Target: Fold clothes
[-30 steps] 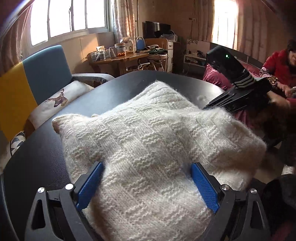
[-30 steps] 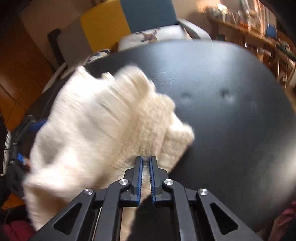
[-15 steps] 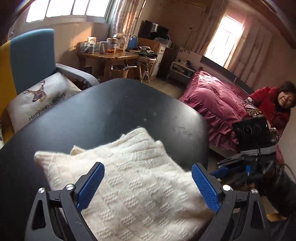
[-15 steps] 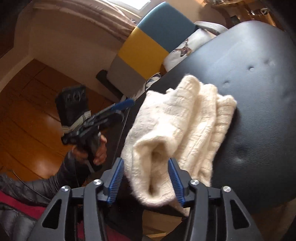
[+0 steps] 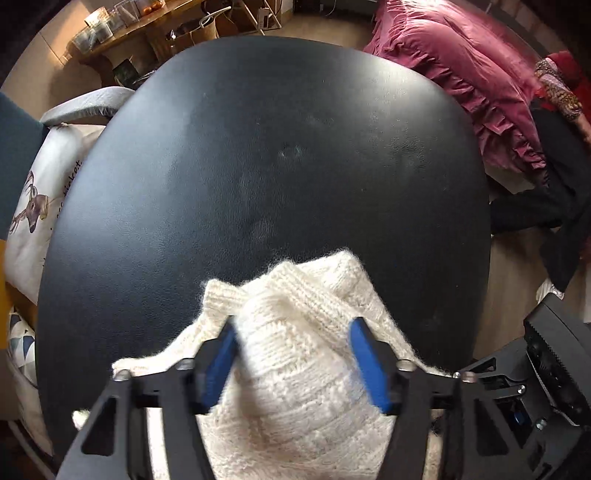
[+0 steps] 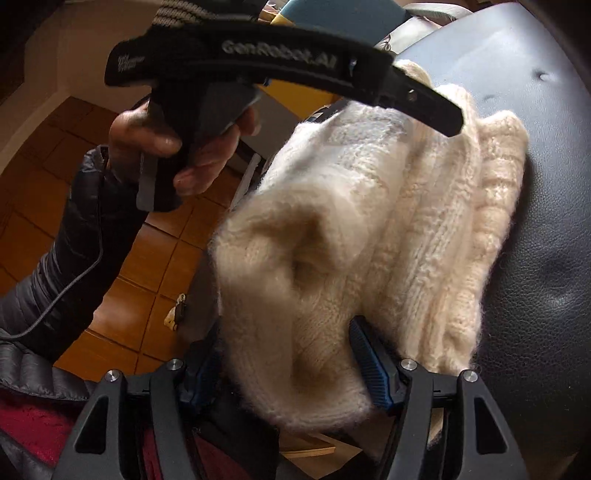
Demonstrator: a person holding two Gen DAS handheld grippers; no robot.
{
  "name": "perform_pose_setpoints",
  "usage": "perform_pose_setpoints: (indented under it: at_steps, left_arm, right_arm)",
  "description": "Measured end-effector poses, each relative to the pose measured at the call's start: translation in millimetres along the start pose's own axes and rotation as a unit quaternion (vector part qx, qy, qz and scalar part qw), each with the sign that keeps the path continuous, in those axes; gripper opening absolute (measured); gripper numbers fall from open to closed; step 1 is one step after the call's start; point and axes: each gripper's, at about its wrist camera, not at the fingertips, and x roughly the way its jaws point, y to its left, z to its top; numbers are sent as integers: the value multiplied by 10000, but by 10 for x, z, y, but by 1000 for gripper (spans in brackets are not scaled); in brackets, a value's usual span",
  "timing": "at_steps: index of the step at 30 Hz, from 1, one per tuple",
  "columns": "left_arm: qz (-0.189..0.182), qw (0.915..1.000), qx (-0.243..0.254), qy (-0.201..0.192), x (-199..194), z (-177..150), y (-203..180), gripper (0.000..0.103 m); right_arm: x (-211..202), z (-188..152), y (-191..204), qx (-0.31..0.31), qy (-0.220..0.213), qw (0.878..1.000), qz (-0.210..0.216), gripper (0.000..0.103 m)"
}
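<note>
— While both tongs are standing wide open, what are they doing?
— The left gripper is straddling a bulge of the cream knitted sweater, its blue pads either side of the wool, clamping nothing. The right gripper is doing the same at the sweater's end, which is hanging over the near edge of the black table.
— What has changed?
— A second ago the right jaws were pinched shut at the sweater's edge; now they are spread. The sweater is lying bundled in thick layers, so the folding is looking nearly or wholly done.
— Any containers?
— Clear jars are sitting on a far wooden side table; I cannot tell their contents.
</note>
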Motion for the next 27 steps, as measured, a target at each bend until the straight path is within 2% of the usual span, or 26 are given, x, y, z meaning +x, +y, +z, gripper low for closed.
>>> perform_pose_setpoints:
  at_steps: [2, 5, 6, 8, 10, 11, 13, 15, 18, 19, 23, 27]
  left_arm:
    - [-82, 9995, -235, -216, -116, -77, 54, 28]
    - [-205, 9966, -587, -541, -290, -194, 136, 16]
    - [-246, 9951, -704, -648, -348, -232, 163, 15]
    - [-344, 9909, -953, -890, -471, -318, 220, 13]
    - [-552, 9855, -1147, -1125, -492, -349, 231, 12]
    - [-650, 9837, -1191, -1182, -454, -329, 219, 12]
    - [-848, 9797, -1278, -1295, -377, -289, 194, 12]
    - [-1044, 9750, -1364, -1407, -300, -249, 169, 11]
    - [-1338, 9670, -1492, -1574, -185, -189, 131, 11]
    - [-1436, 9640, -1535, -1629, -146, -169, 119, 11]
    - [-1824, 9506, -1701, -1847, 7, -89, 69, 11]
    - [-2208, 9349, -1864, -2060, 161, -9, 19, 12]
  right_arm:
    - [5, -40, 19, -227, -67, 9997, -5, 67]
    - [25, -89, 63, -577, -96, 9982, -161, 63]
    - [36, -89, 80, -625, -87, 9973, -362, 59]
    - [60, -96, 125, -779, -64, 9943, -724, 36]
    - [70, -112, 183, -959, -59, 9910, -933, 29]
    - [63, -121, 207, -1009, -61, 9907, -915, 24]
    - [36, -141, 200, -1008, -139, 9917, -786, 19]
    - [26, -170, 53, -668, -179, 9971, -328, 19]
    - [19, -285, -112, -693, -260, 9973, 28, 15]
    - [11, -308, -111, -842, -343, 9959, -15, 12]
    - [-2, -376, -77, -1183, -444, 9920, -5, 12]
    - [-67, -438, -131, -1097, -540, 9920, 311, 12]
